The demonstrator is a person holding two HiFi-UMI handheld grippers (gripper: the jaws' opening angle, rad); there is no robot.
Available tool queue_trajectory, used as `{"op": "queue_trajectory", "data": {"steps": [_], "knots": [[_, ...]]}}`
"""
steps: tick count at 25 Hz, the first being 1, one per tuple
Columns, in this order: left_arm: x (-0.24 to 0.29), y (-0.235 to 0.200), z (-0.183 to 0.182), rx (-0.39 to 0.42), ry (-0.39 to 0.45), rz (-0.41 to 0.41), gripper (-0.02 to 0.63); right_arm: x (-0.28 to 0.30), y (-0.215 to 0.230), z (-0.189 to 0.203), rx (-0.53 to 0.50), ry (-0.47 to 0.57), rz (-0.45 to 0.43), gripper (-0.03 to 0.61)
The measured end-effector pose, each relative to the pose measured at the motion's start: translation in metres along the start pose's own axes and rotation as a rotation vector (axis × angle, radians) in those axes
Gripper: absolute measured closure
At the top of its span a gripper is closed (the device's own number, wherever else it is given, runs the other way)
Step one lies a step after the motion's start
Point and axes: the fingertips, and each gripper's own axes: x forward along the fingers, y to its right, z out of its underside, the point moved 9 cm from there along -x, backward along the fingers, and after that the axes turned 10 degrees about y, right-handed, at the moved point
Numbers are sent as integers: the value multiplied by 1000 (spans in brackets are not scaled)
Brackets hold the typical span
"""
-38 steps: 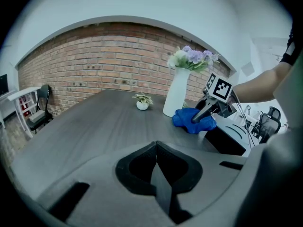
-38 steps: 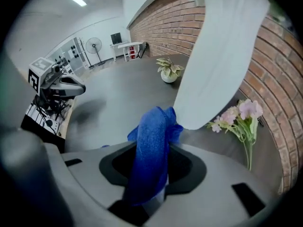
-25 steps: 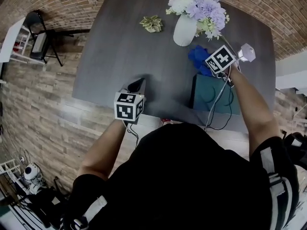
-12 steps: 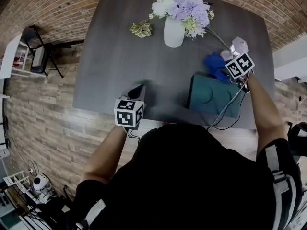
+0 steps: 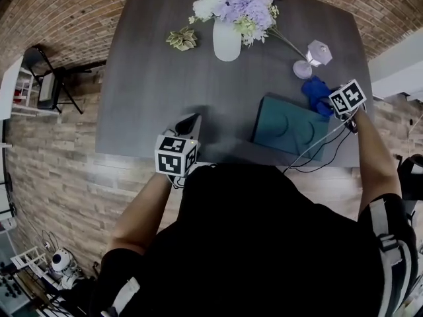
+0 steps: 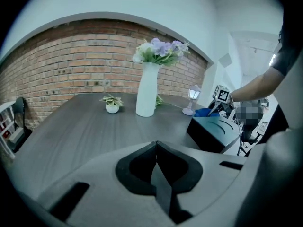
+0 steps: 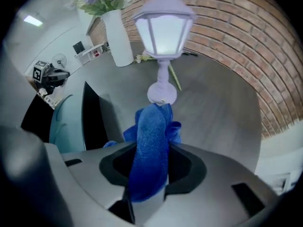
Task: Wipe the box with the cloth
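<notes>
A teal box (image 5: 291,125) lies near the table's front right edge; the left gripper view shows the box (image 6: 218,129) at the right. My right gripper (image 5: 330,101) is shut on a blue cloth (image 5: 317,92), just past the box's right end. In the right gripper view the cloth (image 7: 152,145) hangs pinched between the jaws, with the box (image 7: 66,122) to the left. My left gripper (image 5: 188,123) rests at the table's front edge, left of the box, its jaws closed together with nothing in them (image 6: 155,151).
On the dark table (image 5: 158,91) stand a white vase of flowers (image 5: 227,39), a small potted plant (image 5: 181,39) and a little lantern lamp (image 5: 310,57) just beyond the cloth. A cable (image 5: 316,156) lies over the box. A black chair (image 5: 46,84) stands at left.
My right gripper has carried the blue cloth to the right, from beside the vase to the box's right end near the lamp. The left gripper has stayed put.
</notes>
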Motion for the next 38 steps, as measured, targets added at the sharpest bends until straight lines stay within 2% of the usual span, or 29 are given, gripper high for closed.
{"op": "queue_trajectory", "data": {"steps": [5,7,12,17,24,28,33,38], "knots": [[9,-4,-2,11,-7,55,604,-26,7,47,179,12,172,434],[11,-1,-4,27,-12,99,604,-34,-4,66,214,3,204,433],[15,6,-10,90,-10,199,604,-51,-55,96,249,68,166,433],[13,19,-14,144,16,282,604,-64,-103,120,240,68,173,433],[8,34,-6,129,21,371,604,-90,-164,152,259,63,167,433],[2,41,0,128,22,416,604,-109,-186,172,297,43,205,433],[-14,46,10,119,25,456,604,-136,-192,181,329,4,299,433],[-19,35,6,103,52,404,604,-151,-156,145,311,24,408,433]]}}
